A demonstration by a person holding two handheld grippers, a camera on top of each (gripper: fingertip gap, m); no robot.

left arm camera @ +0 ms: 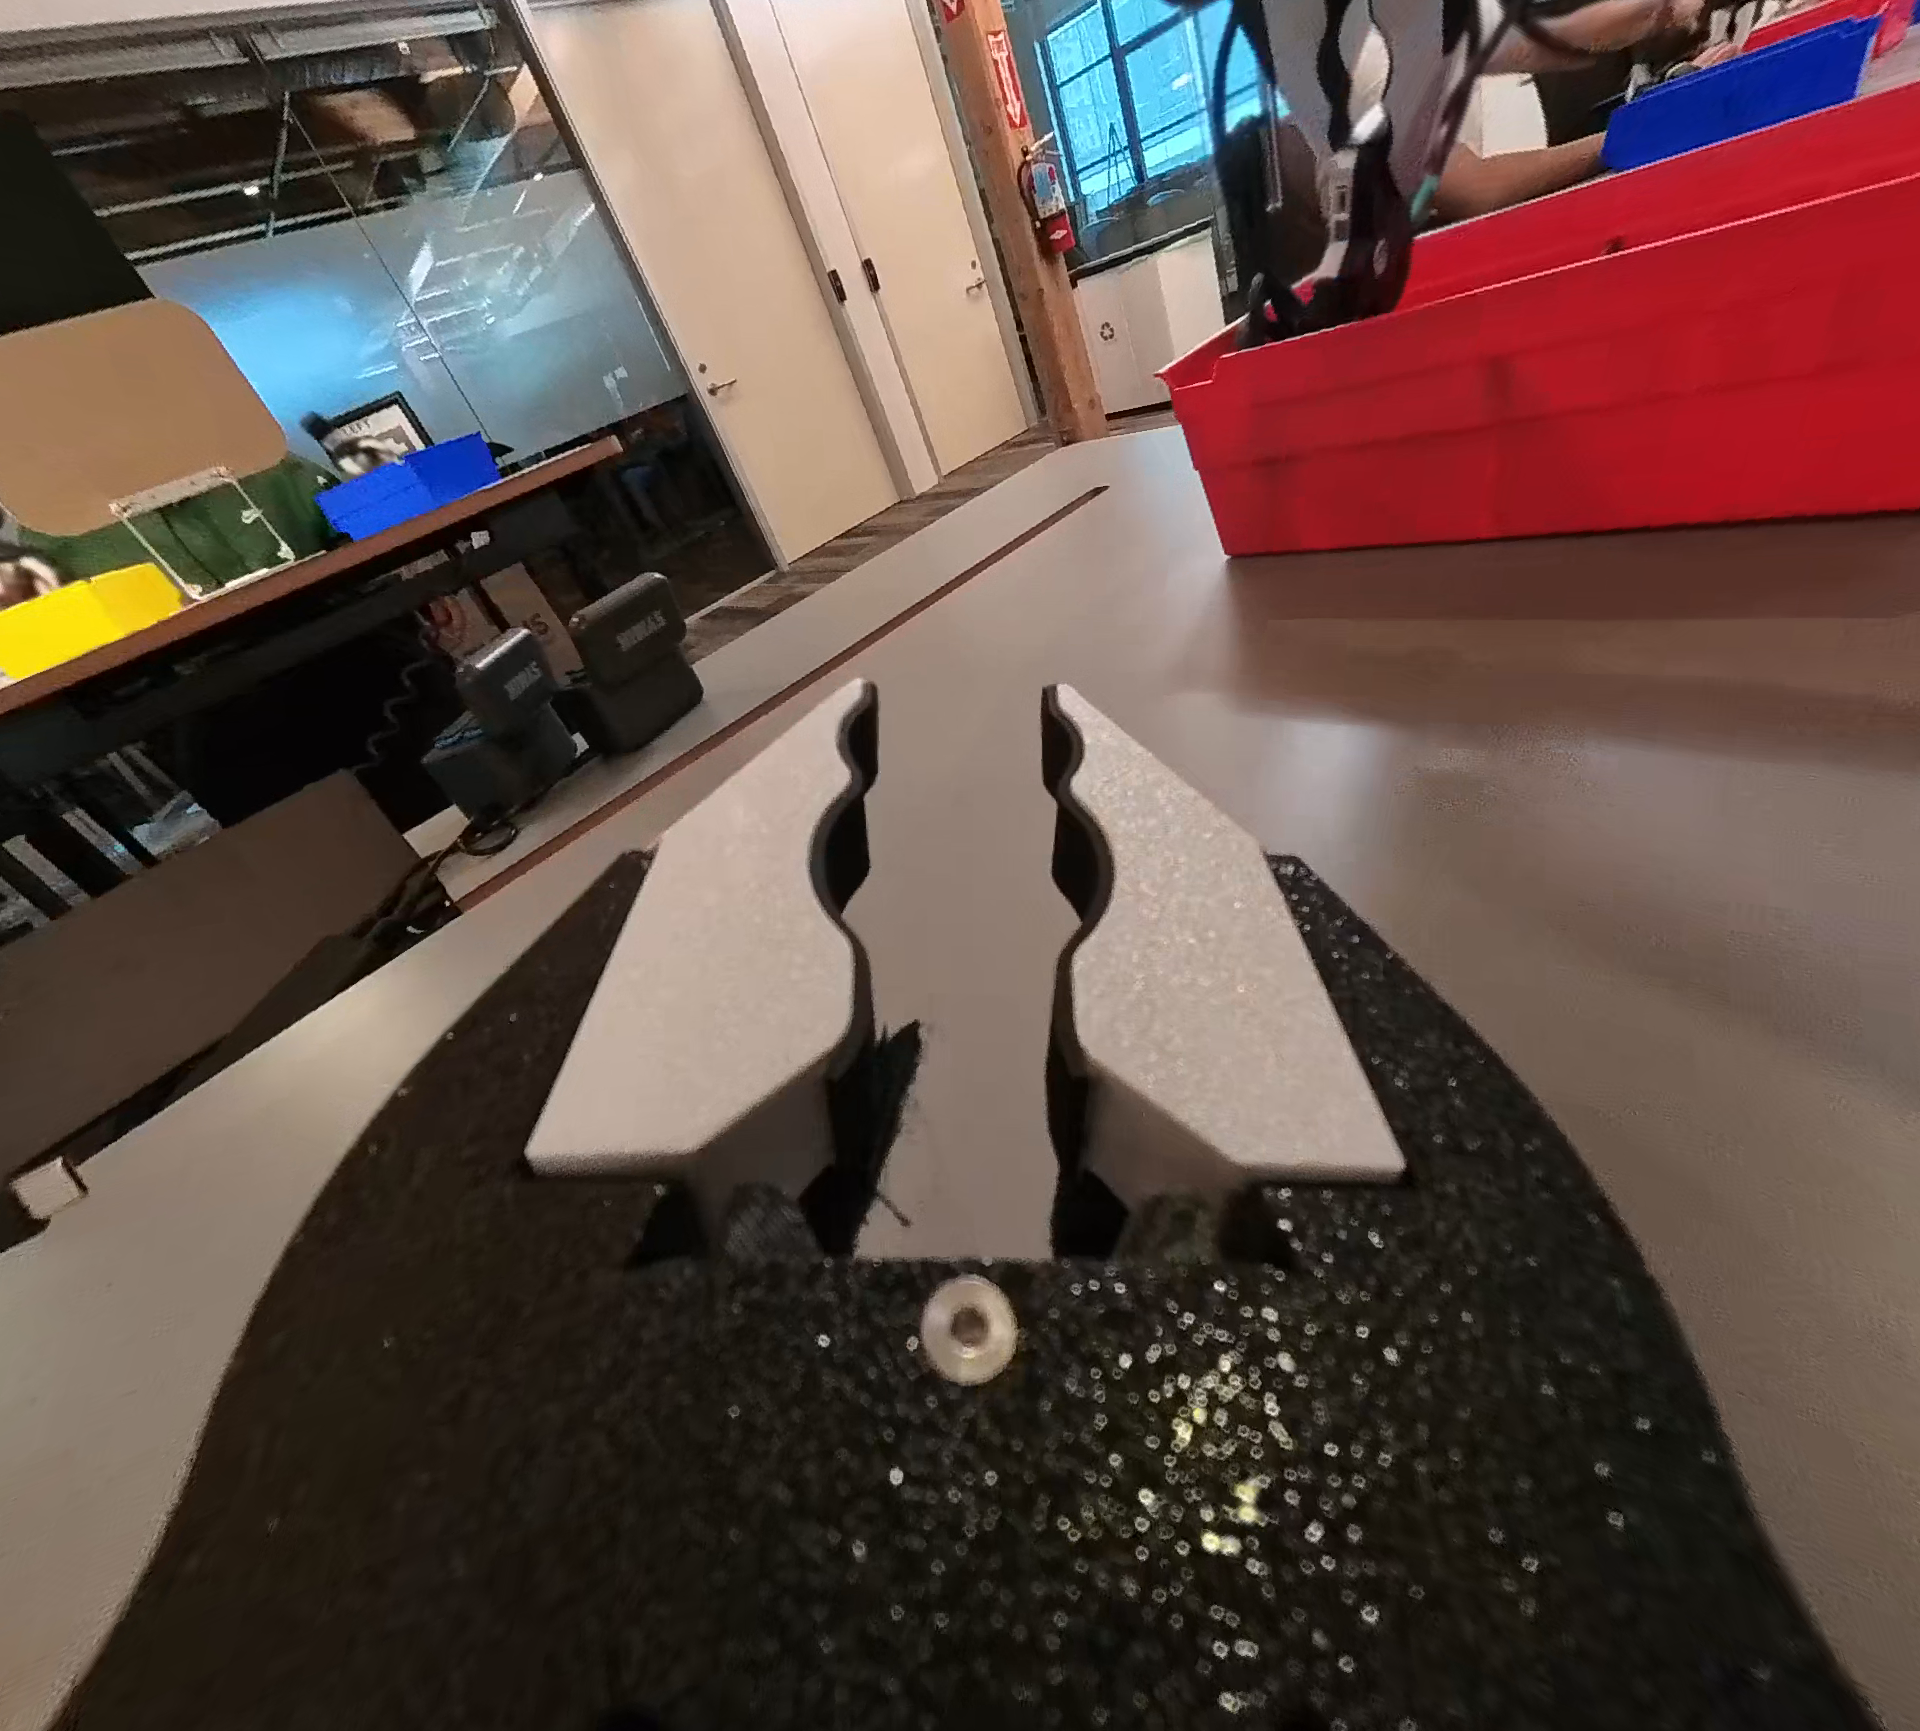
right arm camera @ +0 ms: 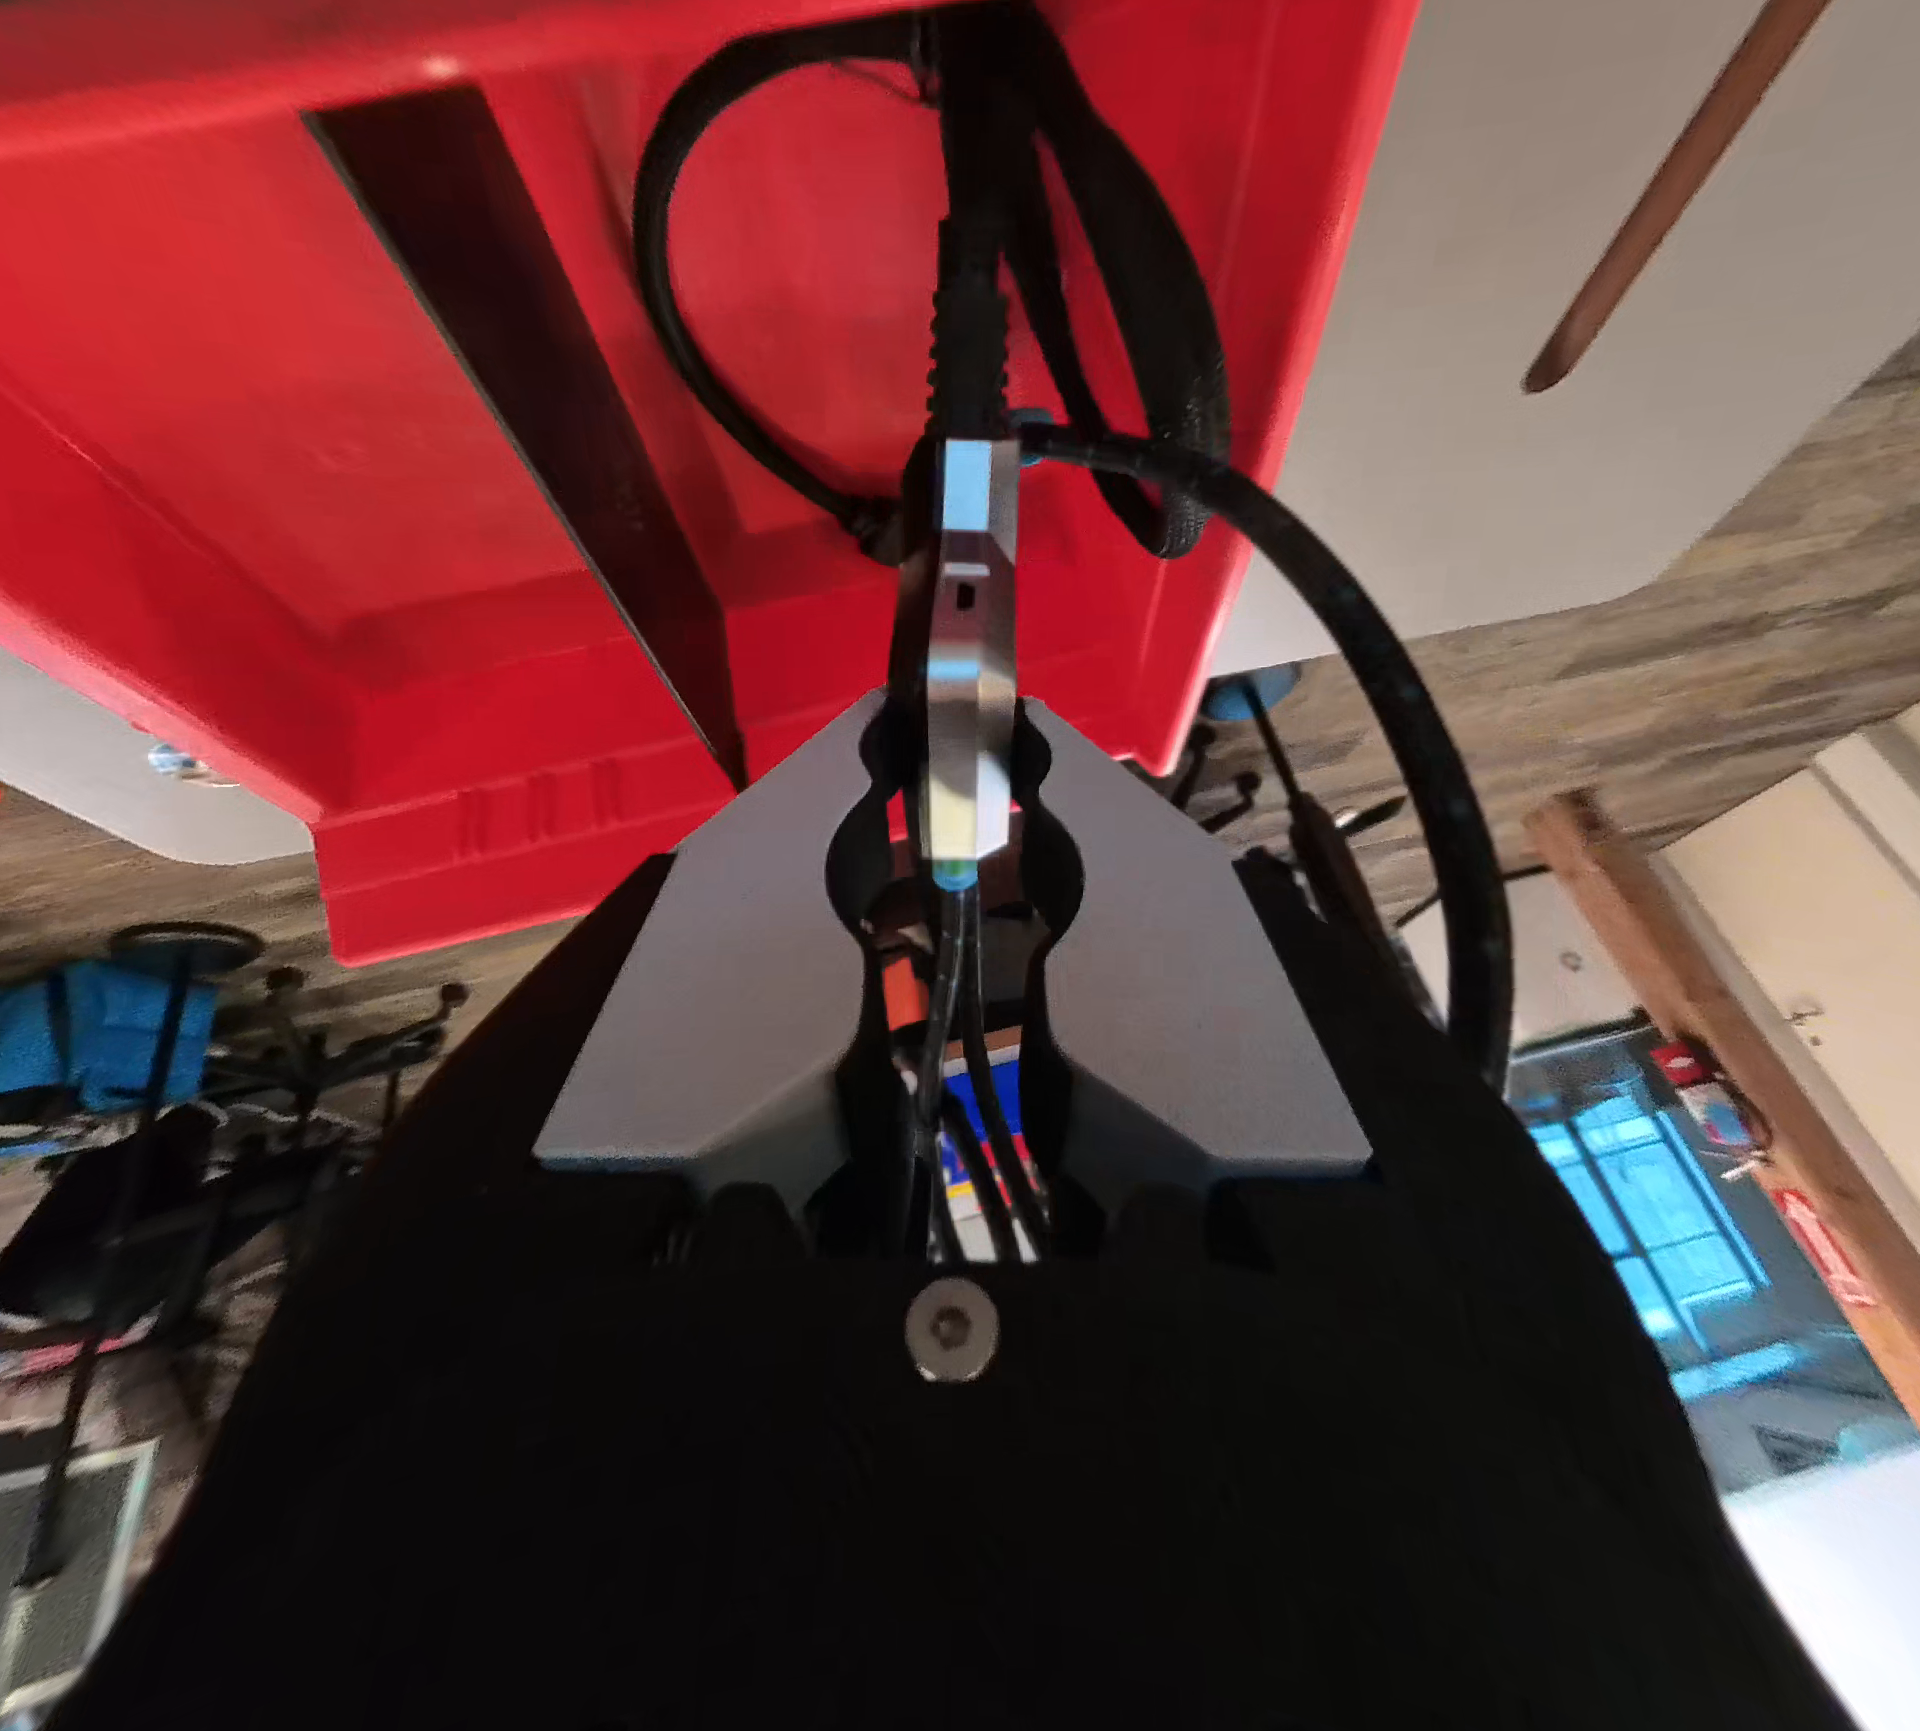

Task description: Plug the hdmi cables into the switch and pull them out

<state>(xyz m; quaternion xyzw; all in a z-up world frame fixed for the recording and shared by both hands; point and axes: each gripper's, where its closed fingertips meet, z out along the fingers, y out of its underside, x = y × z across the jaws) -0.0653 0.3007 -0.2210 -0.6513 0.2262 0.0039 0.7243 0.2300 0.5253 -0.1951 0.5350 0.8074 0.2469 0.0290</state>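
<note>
My left gripper (left arm camera: 958, 705) is open and empty, lying low over the grey table (left arm camera: 1351, 850). My right gripper (right arm camera: 961, 715) is shut on a thin silver switch (right arm camera: 971, 601), seen edge-on and held above the red bin (right arm camera: 312, 331). A black HDMI plug (right arm camera: 966, 331) sits in the switch's far end. A black braided cable (right arm camera: 1382, 642) loops off its right side, and thin black cables run back between the fingers. In the left wrist view the right gripper (left arm camera: 1351, 154) hangs over the red bin (left arm camera: 1558, 434) with cables dangling.
A blue bin (left arm camera: 1745, 92) and more red bins stand behind the red one, where a person's arm (left arm camera: 1507, 164) reaches in. The table's left edge (left arm camera: 779, 694) drops to the floor. Another table (left arm camera: 312, 569) at the left holds yellow and blue bins. About 40 cm separates my left fingertips from my right.
</note>
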